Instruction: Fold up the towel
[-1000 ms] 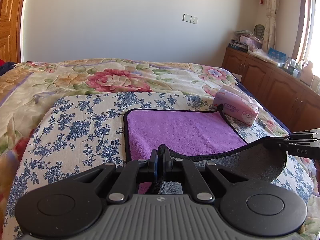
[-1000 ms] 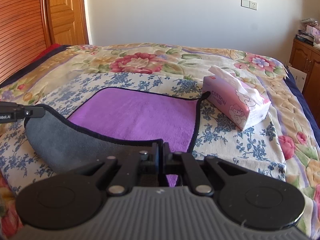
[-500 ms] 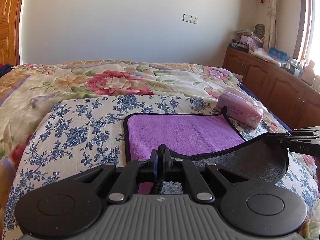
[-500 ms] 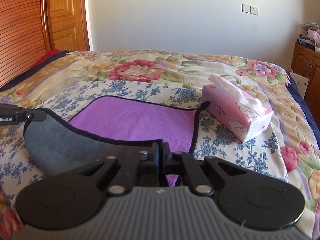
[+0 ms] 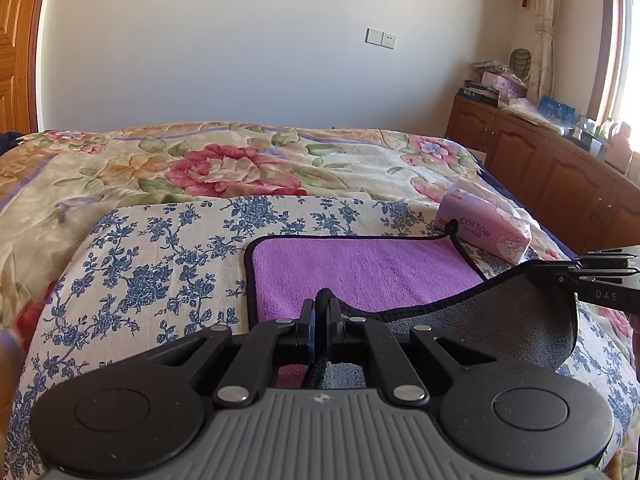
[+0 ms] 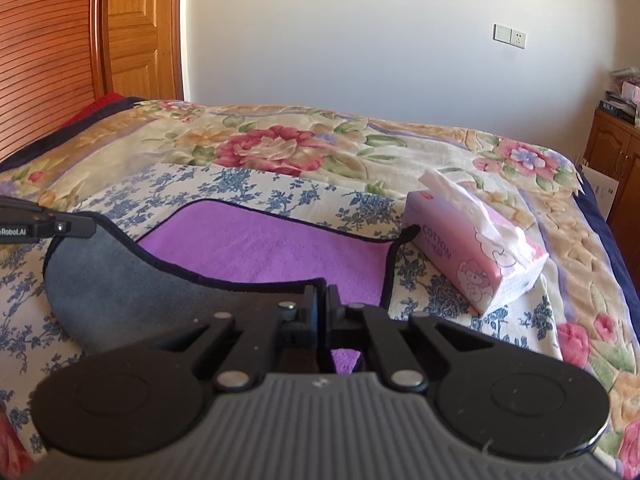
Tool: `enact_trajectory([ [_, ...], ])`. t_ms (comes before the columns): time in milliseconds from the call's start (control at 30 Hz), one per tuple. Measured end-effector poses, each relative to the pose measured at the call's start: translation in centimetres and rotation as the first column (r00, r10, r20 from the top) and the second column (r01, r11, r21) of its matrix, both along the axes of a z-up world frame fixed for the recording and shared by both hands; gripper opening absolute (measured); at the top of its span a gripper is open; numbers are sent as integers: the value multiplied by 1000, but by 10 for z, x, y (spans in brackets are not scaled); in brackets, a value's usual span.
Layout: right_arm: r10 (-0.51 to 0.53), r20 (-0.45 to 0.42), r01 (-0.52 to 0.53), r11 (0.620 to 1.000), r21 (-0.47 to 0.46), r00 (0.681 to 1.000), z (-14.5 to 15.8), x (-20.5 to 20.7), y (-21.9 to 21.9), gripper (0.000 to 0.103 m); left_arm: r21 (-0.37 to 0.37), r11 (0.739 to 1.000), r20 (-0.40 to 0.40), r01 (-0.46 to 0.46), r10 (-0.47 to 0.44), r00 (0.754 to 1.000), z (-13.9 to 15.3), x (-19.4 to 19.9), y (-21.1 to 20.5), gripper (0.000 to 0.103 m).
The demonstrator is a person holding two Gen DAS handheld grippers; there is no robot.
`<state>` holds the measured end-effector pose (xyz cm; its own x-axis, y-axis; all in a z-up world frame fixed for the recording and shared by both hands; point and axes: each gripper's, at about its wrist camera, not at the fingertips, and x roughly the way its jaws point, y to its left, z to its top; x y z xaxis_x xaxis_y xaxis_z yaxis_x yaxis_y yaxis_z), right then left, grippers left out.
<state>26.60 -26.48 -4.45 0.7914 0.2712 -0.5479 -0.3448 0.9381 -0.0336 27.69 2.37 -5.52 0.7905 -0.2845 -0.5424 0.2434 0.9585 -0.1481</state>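
A purple towel (image 5: 360, 268) with a black hem and a grey underside lies on a blue-flowered cloth on the bed. My left gripper (image 5: 322, 308) is shut on the towel's near left corner. My right gripper (image 6: 322, 296) is shut on its near right corner. Both corners are lifted, so the near edge hangs between them and shows the grey underside (image 6: 120, 280). The far half of the towel (image 6: 272, 244) lies flat. The right gripper also shows at the right edge of the left wrist view (image 5: 560, 270), the left gripper at the left edge of the right wrist view (image 6: 90, 226).
A pink tissue pack (image 5: 486, 230) (image 6: 476, 248) lies just beyond the towel's far right corner, touching its loop. The floral bedspread (image 5: 224, 168) runs to the wall. A wooden cabinet (image 5: 560, 184) stands at the right, a wooden door (image 6: 140, 32) at the left.
Both grippers have carried the lifted near edge forward and a little upward over the flat half. Less of the purple face shows now.
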Motion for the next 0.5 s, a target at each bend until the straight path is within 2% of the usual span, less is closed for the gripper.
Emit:
enact_trajectory([
  [500, -9, 28, 10, 1000, -23, 1000, 5, 8, 2, 4, 6, 1000, 35, -3, 2, 999, 8, 11, -5, 6],
])
